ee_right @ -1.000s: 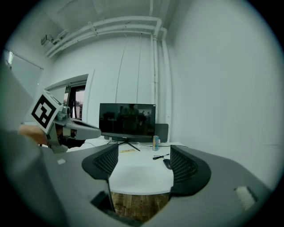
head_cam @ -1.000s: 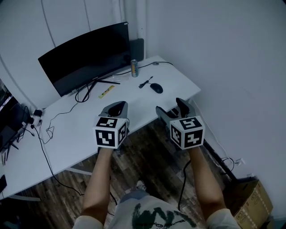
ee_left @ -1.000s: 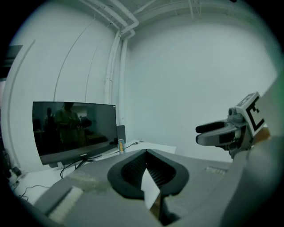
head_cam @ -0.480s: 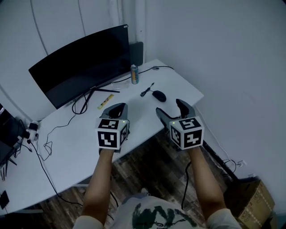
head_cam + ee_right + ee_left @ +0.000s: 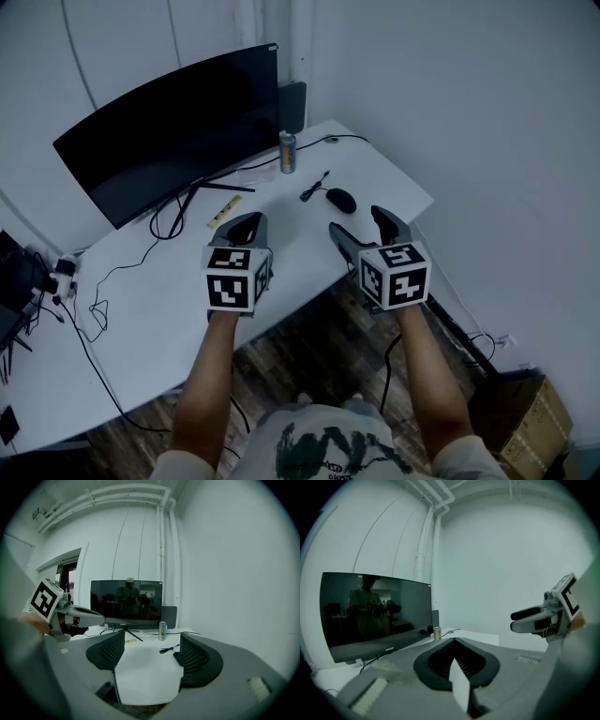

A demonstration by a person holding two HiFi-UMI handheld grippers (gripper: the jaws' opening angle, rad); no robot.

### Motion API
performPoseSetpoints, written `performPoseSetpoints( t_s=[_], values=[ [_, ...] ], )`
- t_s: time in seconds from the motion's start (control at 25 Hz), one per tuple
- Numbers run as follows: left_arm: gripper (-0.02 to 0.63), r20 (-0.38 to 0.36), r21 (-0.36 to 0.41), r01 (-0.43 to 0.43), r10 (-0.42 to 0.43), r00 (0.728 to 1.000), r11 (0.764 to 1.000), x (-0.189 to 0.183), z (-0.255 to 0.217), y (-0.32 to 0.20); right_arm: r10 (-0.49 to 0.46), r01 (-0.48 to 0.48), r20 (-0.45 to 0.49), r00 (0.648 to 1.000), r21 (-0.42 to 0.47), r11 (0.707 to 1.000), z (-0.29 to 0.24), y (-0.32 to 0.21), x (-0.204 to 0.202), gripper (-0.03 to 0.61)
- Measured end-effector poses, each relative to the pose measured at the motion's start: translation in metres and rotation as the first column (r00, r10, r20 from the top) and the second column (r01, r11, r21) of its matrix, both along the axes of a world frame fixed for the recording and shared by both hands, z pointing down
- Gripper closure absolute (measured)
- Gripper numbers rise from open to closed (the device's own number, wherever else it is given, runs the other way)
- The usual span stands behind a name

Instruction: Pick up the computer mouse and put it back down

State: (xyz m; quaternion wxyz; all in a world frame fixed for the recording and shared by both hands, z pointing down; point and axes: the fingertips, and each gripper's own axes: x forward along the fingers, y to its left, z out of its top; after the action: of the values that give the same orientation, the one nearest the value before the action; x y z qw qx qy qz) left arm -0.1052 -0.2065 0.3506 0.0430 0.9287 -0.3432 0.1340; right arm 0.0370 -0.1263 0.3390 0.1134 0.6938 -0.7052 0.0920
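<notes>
The black computer mouse [image 5: 341,199] lies on the white desk [image 5: 169,281] near its right end, with a small black cable [image 5: 314,186] just left of it. My right gripper [image 5: 359,225] hovers at the desk's front edge, a short way in front of the mouse, open with nothing between its jaws. In the right gripper view the mouse [image 5: 177,656] peeks out beside the right jaw of my right gripper [image 5: 152,641]. My left gripper [image 5: 242,228] hangs over the desk further left, its jaws together and holding nothing; in its own view my left gripper [image 5: 454,641] looks shut.
A wide curved monitor [image 5: 169,127] stands at the back of the desk, with a drinks can [image 5: 288,152] next to it and a yellow strip [image 5: 223,211] near its stand. Cables trail off the desk's left side. Walls close the corner behind and to the right. A cardboard box [image 5: 525,422] sits on the floor.
Both grippers have moved forward, side by side, toward the desk and the mouse. Their jaws stand as before.
</notes>
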Motion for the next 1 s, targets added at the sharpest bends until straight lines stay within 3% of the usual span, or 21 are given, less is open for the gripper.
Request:
performPoseSetpoints(
  t_s=[0.52, 1.0],
  values=[
    [0.609, 0.009, 0.025, 0.025, -0.025, 1.000, 0.999, 0.015, 0.005, -0.020, -0.028, 0.028, -0.012, 1.000, 0.003, 1.000, 0.013, -0.027, 0.016, 0.222],
    [0.609, 0.047, 0.013, 0.139, -0.139, 0.989, 0.990, 0.079, 0.020, -0.060, -0.135, 0.135, 0.009, 0.991, -0.019, 0.991, 0.027, -0.084, 0.092, 0.222]
  ],
)
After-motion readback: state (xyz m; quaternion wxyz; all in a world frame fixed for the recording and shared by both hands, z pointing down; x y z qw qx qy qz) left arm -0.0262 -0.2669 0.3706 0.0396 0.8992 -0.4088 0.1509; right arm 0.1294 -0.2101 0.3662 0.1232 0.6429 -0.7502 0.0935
